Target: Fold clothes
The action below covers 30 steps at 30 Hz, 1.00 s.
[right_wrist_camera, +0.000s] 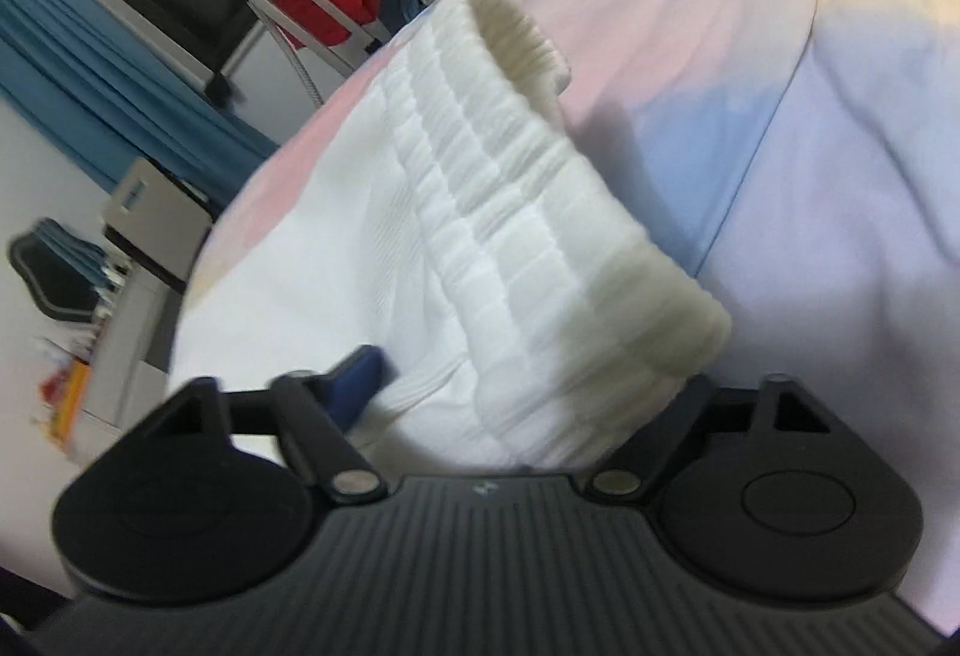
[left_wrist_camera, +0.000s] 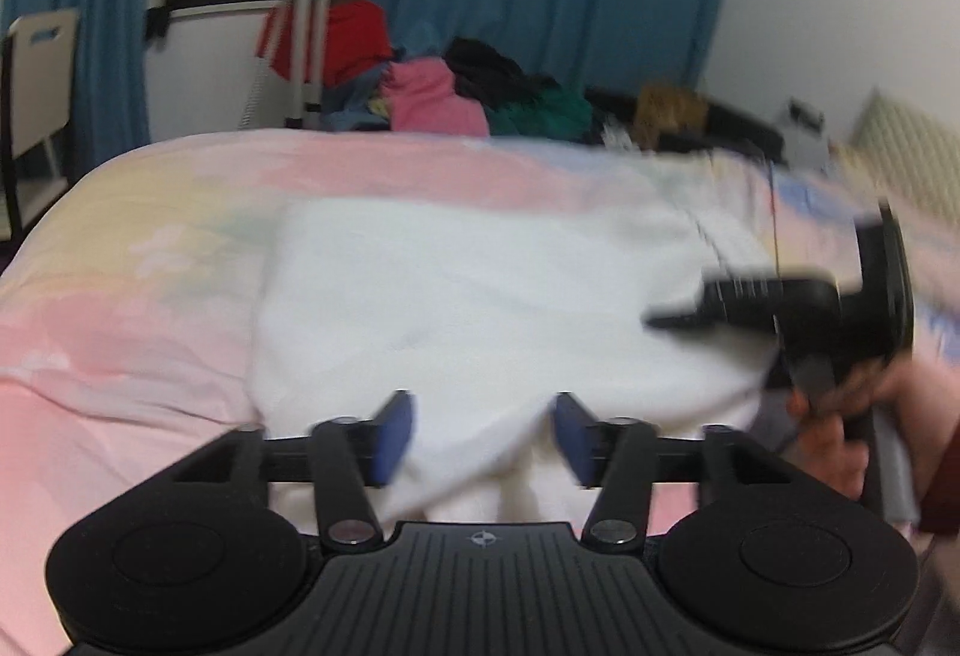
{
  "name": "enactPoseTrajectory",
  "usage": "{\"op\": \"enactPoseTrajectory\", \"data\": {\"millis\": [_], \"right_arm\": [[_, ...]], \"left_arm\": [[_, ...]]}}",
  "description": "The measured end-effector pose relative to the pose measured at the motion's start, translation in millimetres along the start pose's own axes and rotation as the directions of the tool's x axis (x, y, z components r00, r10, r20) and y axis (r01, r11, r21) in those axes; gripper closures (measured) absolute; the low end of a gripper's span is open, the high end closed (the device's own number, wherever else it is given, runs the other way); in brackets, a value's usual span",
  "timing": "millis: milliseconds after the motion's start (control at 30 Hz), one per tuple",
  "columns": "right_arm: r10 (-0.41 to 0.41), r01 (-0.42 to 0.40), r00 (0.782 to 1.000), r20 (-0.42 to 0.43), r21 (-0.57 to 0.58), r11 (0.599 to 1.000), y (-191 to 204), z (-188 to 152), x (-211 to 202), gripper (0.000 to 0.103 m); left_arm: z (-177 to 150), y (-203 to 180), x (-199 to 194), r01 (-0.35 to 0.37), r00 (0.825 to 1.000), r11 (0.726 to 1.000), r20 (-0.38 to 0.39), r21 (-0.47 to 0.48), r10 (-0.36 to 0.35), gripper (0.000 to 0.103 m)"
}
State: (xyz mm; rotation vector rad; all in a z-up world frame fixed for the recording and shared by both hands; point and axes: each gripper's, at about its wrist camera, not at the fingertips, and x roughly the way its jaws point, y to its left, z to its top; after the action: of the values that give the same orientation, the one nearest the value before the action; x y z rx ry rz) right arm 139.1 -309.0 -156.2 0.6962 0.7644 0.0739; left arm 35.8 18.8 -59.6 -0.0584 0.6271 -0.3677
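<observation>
Two blue pads of the left tool (left_wrist_camera: 483,437) stand apart, white garment (left_wrist_camera: 480,296) bunched between them, untouched, on the pastel bed (left_wrist_camera: 150,248); the right tool (left_wrist_camera: 684,320) lies on the garment's right edge. Right wrist view: right tool (right_wrist_camera: 516,392) clamps the garment's ribbed waistband (right_wrist_camera: 540,176), lifted above the bed (right_wrist_camera: 840,116).

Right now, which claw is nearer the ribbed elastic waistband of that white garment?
The right claw: the ribbed elastic waistband of the white garment sits bunched between its fingers. The left claw stands open over the garment's plain near edge, away from it.
</observation>
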Motion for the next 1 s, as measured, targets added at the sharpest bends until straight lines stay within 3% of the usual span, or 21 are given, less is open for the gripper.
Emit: {"op": "enactPoseTrajectory", "data": {"millis": [67, 167, 200, 300, 400, 533, 567, 667, 700, 800, 1000], "right_arm": [[-0.023, 0.024, 0.999, 0.025, -0.03, 0.999, 8.2, -0.3, -6.6, 0.053], [-0.039, 0.045, 0.995, 0.088, -0.069, 0.997, 22.0, -0.3, -17.7, 0.064], [-0.044, 0.053, 0.993, 0.108, -0.088, 0.995, 27.8, -1.5, -20.7, 0.064], [-0.052, 0.07, 0.988, 0.146, -0.117, 0.991, 37.8, -3.5, -25.6, 0.066], [-0.053, 0.07, 0.987, 0.153, -0.109, 0.992, 34.7, -1.1, -22.0, 0.067], [-0.057, 0.075, 0.986, 0.156, -0.111, 0.991, 32.8, -2.9, -16.8, 0.067], [-0.054, 0.073, 0.986, 0.16, -0.112, 0.991, 33.3, -3.6, -17.9, 0.067], [-0.046, 0.066, 0.984, 0.174, -0.114, 0.991, 35.3, -5.4, -22.6, 0.068], [-0.043, 0.064, 0.983, 0.178, -0.114, 0.991, 36.0, -6.1, -24.2, 0.068], [-0.003, 0.023, 0.98, 0.197, -0.095, 0.995, 41.6, -2.4, -35.7, 0.071], [0.039, -0.023, 0.968, 0.248, -0.068, 0.997, 47.8, 19.4, -80.6, 0.075]], "left_arm": [[8.2, 18.1, -6.4, 0.002, 0.999, 0.996, 0.036, -0.085, 0.001, 0.022], [15.6, 48.3, -7.2, -0.001, 0.997, 0.977, 0.071, -0.213, 0.016, 0.015], [17.4, 58.7, -6.3, -0.004, 0.996, 0.967, 0.08, -0.255, 0.025, 0.01], [18.8, 86.0, 17.9, -0.066, 0.997, 0.931, 0.02, -0.359, 0.079, 0.01], [16.3, 106.3, 45.7, -0.084, 0.996, 0.894, -0.059, -0.44, 0.064, 0.011], [11.6, 120.5, 70.8, 0.018, 0.994, 0.864, -0.081, -0.503, -0.068, 0.017], [11.7, 122.4, 71.2, 0.029, 0.994, 0.859, -0.073, -0.511, -0.077, 0.028], [12.0, 128.4, 72.6, 0.062, 0.993, 0.843, -0.048, -0.534, -0.103, 0.047], [12.5, 128.5, 69.7, 0.065, 0.995, 0.851, -0.027, -0.522, -0.092, 0.057], [18.9, 125.9, 60.2, 0.102, 0.994, 0.865, 0.027, -0.492, -0.102, 0.07], [36.6, 96.7, 30.2, 0.232, 0.972, 0.851, 0.132, -0.471, -0.192, 0.076]]}}
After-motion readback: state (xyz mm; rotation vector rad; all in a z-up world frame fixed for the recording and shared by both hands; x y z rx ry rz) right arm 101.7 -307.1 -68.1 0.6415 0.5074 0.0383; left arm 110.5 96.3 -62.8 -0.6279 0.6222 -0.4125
